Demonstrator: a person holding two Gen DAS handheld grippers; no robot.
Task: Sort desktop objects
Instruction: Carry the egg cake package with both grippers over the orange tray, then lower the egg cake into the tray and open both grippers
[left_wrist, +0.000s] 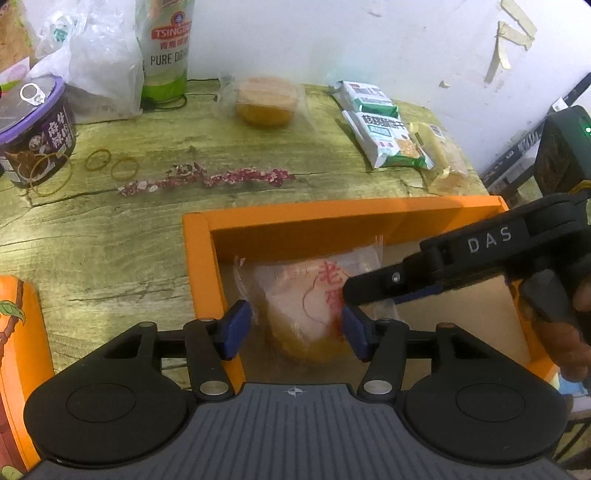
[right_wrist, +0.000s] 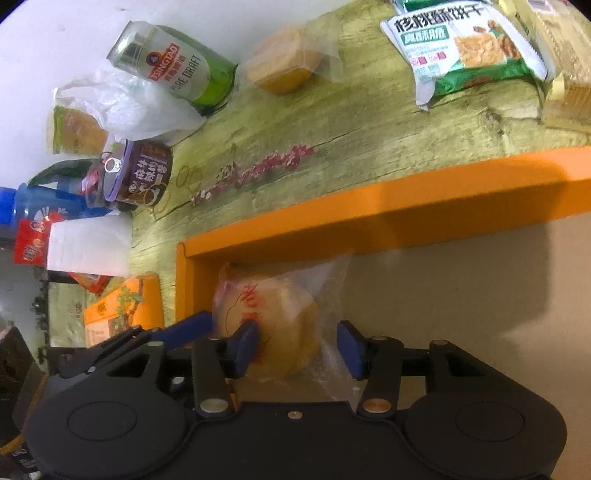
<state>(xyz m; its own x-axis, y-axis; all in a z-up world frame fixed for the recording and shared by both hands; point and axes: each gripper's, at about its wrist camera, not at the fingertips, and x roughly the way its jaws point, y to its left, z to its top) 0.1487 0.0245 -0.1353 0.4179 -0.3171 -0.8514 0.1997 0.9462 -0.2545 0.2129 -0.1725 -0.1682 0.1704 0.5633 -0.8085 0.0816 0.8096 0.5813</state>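
A round pastry in clear wrap with red characters lies in the near left corner of an open orange box. My left gripper is open, its blue pads on either side of the pastry, the left pad clear of it. My right gripper, rolled on its side, is open too and straddles the same pastry; only the loose wrap reaches its right pad. In the left wrist view the right gripper's black finger reaches in from the right over the pastry's edge.
On the green wooden table sit another wrapped pastry, green biscuit packs, a yellow wrapped cake, a beer can, a purple-lidded cup, rubber bands and a plastic bag. An orange carton lies at the left.
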